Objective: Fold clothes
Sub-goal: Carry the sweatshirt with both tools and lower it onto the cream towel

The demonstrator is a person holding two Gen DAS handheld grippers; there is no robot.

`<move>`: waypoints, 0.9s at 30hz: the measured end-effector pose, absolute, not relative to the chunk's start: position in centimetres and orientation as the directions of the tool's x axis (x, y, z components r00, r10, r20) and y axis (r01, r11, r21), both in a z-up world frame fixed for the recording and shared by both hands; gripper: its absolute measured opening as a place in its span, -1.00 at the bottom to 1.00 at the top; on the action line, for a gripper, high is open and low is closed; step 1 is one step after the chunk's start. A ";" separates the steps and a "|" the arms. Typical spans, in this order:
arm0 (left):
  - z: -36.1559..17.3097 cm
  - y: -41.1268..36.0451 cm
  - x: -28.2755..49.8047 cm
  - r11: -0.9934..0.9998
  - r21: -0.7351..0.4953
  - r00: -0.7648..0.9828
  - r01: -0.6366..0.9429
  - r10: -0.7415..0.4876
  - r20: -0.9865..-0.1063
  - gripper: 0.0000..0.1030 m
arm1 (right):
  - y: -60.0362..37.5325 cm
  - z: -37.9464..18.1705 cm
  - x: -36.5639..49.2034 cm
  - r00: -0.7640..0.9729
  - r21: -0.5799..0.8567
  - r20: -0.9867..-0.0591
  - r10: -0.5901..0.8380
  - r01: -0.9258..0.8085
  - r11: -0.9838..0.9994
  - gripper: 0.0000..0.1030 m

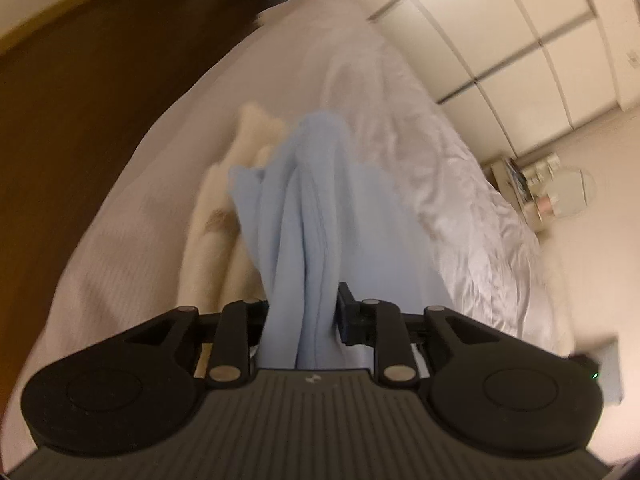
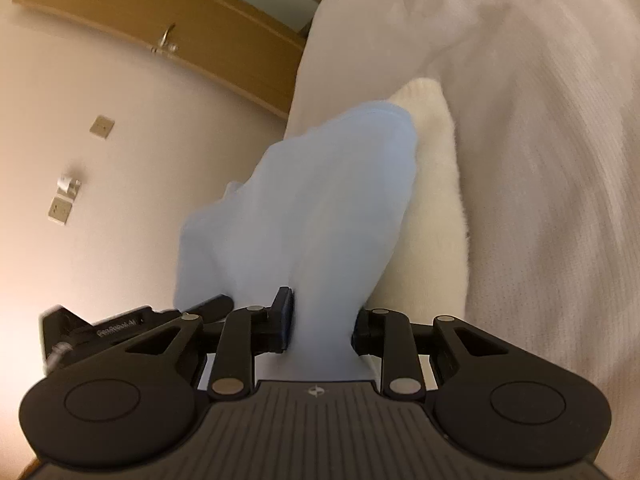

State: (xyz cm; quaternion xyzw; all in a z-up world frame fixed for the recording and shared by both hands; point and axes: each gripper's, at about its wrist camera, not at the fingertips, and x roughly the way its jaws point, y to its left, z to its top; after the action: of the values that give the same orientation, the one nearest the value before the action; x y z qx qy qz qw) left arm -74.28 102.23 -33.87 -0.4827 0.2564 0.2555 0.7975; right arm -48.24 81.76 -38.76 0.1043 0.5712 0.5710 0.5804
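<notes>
Both grippers have the light blue garment [image 1: 296, 216]. Left gripper [image 1: 302, 316]: jaws clamped on a bunched ridge of the blue cloth, which runs out straight ahead of the jaws in long gathered pleats and drops toward the bed [image 1: 132, 208]. Right gripper [image 2: 322, 322]: jaws clamped on another bunch of the same garment [image 2: 320, 200], cloth fanning out ahead of the jaws and ending at a hemmed edge.

Ahead of and below the jaws in both views lies a cream garment [image 1: 224, 208] on the bed, under or just beside the blue one; can't tell if they touch. A rumpled white duvet [image 1: 432, 184] sits off to the right of the left jaws.

Progress, as I read it: early. The blue piece is lifted and gathered, not spread, and no crease or fold line is visible. Frames are motion-blurred. Left to do: lay it flat, fold it, then the cream one. No finished stack in view.
</notes>
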 end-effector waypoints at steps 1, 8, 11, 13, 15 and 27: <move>-33.9 102.3 -74.2 0.415 -0.634 0.738 -0.652 0.156 -0.656 -0.60 | 81.8 -38.1 -48.4 -0.292 0.756 -0.547 0.785 -0.576 0.312 -0.49; -34.1 102.2 -75.6 0.360 -0.612 0.697 -0.704 0.186 -0.693 -0.30 | 81.9 -38.3 -49.2 -0.289 0.688 -0.628 0.723 -0.640 0.342 -0.31; -30.6 101.0 -76.4 0.337 -0.520 0.614 -0.785 0.312 -0.725 -0.43 | 82.1 -35.5 -48.7 -0.220 0.586 -0.678 0.701 -0.737 0.336 0.14; -27.7 100.2 -76.6 0.342 -0.471 0.579 -0.813 0.390 -0.716 -0.67 | 81.9 -33.2 -48.4 -0.127 0.472 -0.702 0.701 -0.820 0.324 0.13; -25.4 99.6 -75.4 0.388 -0.442 0.583 -0.809 0.431 -0.689 -0.76 | 81.7 -31.4 -47.9 -0.051 0.387 -0.687 0.725 -0.870 0.306 0.13; -32.6 104.1 -69.5 0.489 -0.277 0.487 -0.828 0.381 -0.786 -0.95 | 91.1 -36.1 -44.8 -0.152 0.349 -0.745 0.649 -0.919 0.185 -0.41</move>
State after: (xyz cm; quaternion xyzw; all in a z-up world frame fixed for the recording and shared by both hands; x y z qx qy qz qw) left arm -69.52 104.10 -32.64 -0.3339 0.3348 0.3798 0.7951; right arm -44.79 91.10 -36.06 -0.1537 0.4384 0.6196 0.6327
